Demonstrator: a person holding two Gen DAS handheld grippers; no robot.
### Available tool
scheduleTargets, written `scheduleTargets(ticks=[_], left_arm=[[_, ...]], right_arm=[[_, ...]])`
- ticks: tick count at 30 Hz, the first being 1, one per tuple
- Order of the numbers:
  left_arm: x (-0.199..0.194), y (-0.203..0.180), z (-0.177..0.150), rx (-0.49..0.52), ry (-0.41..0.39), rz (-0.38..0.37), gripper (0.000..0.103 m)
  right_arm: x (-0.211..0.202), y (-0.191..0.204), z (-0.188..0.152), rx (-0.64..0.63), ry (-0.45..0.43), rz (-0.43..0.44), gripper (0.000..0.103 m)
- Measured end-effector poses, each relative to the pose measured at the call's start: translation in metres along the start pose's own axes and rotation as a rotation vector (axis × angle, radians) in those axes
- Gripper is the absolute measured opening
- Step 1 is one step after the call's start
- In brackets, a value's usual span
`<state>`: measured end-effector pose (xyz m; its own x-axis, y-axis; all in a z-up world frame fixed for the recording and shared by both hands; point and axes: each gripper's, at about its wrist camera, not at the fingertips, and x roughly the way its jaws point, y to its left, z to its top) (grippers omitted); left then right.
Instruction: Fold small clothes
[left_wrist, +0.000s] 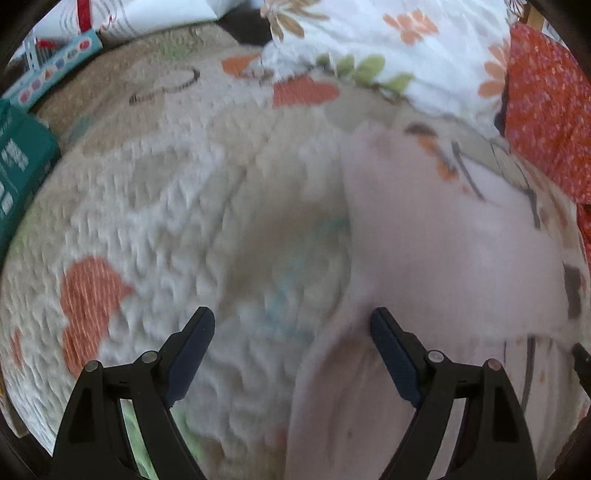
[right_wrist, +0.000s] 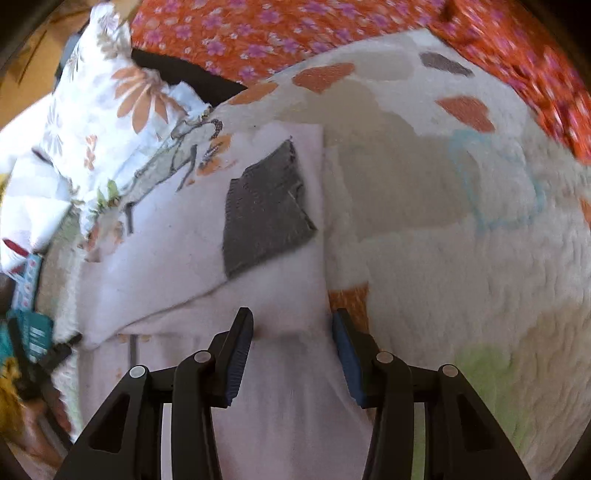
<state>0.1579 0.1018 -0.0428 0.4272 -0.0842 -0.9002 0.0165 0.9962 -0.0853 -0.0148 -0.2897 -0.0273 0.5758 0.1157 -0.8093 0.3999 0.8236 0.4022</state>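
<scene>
A pale pink small garment (left_wrist: 443, 229) lies spread on a fleecy cream blanket with orange hearts (left_wrist: 166, 206). My left gripper (left_wrist: 292, 317) is open above the garment's left edge: its right finger is over the pink cloth and its left finger over bare blanket. In the right wrist view the garment (right_wrist: 177, 258) shows a grey knitted patch (right_wrist: 266, 214) and a folded layer. My right gripper (right_wrist: 292, 315) hovers over the garment's right edge. Its jaws stand partly apart, with flat pink cloth below them and nothing pinched.
White fabric with orange flowers (left_wrist: 388, 48) is heaped at the blanket's far side, also in the right wrist view (right_wrist: 110, 110). Orange-red flowered cloth (left_wrist: 546, 110) borders the blanket (right_wrist: 443, 258). A teal box (left_wrist: 22, 162) and a light blue box (left_wrist: 55, 66) lie at the left.
</scene>
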Motion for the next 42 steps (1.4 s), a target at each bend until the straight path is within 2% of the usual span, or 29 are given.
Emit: scheduleTargets(ticks=[1,2,4,8,11,14,15,16,18,21,24,27,33,36,39,42], left_arm=[[-0.001,0.003,-0.006,-0.004,0.009,-0.012,0.085],[-0.002,0.005,-0.011,-0.005,0.013,-0.02,0.085],[-0.009,0.009,-0.024,0.009,0.003,-0.033,0.085],[-0.027,0.022,-0.05,0.002,-0.008,-0.111,0.085],[-0.039,0.032,-0.072,-0.042,-0.01,-0.186,0.085],[-0.049,0.037,-0.095,-0.068,-0.008,-0.25,0.085],[-0.052,0.037,-0.101,-0.078,-0.002,-0.278,0.084],[-0.056,0.038,-0.111,-0.09,0.005,-0.311,0.077],[-0.06,0.039,-0.126,-0.109,0.025,-0.36,0.069],[-0.062,0.042,-0.152,-0.172,0.064,-0.47,0.069],[-0.065,0.042,-0.172,-0.193,0.08,-0.527,0.069],[-0.063,0.042,-0.185,-0.219,0.133,-0.606,0.069],[-0.063,0.044,-0.201,-0.245,0.16,-0.637,0.069],[-0.061,0.045,-0.21,-0.253,0.183,-0.644,0.066],[-0.058,0.045,-0.22,-0.271,0.205,-0.632,0.066],[-0.068,0.061,-0.225,-0.321,0.137,-0.578,0.066]], right_arm=[[-0.008,-0.002,-0.005,0.002,0.001,0.013,0.058],[-0.013,-0.004,-0.009,-0.001,0.0,0.013,0.059],[-0.025,-0.01,-0.019,-0.001,-0.004,-0.002,0.059],[-0.041,-0.041,-0.048,0.068,-0.006,-0.001,0.059],[-0.053,-0.063,-0.073,0.139,-0.037,0.114,0.059],[-0.063,-0.072,-0.096,0.165,-0.049,0.178,0.059],[-0.065,-0.074,-0.102,0.172,-0.052,0.195,0.059],[-0.067,-0.076,-0.109,0.184,-0.05,0.213,0.059],[-0.07,-0.078,-0.122,0.214,-0.04,0.251,0.059],[-0.072,-0.08,-0.139,0.254,-0.007,0.321,0.059],[-0.071,-0.082,-0.155,0.295,0.03,0.406,0.059],[-0.068,-0.081,-0.17,0.319,0.064,0.479,0.059],[-0.07,-0.068,-0.191,0.278,0.105,0.506,0.059],[-0.065,-0.061,-0.207,0.273,0.156,0.565,0.059],[-0.064,-0.048,-0.22,0.217,0.183,0.558,0.059],[-0.063,-0.039,-0.231,0.18,0.196,0.542,0.059]])
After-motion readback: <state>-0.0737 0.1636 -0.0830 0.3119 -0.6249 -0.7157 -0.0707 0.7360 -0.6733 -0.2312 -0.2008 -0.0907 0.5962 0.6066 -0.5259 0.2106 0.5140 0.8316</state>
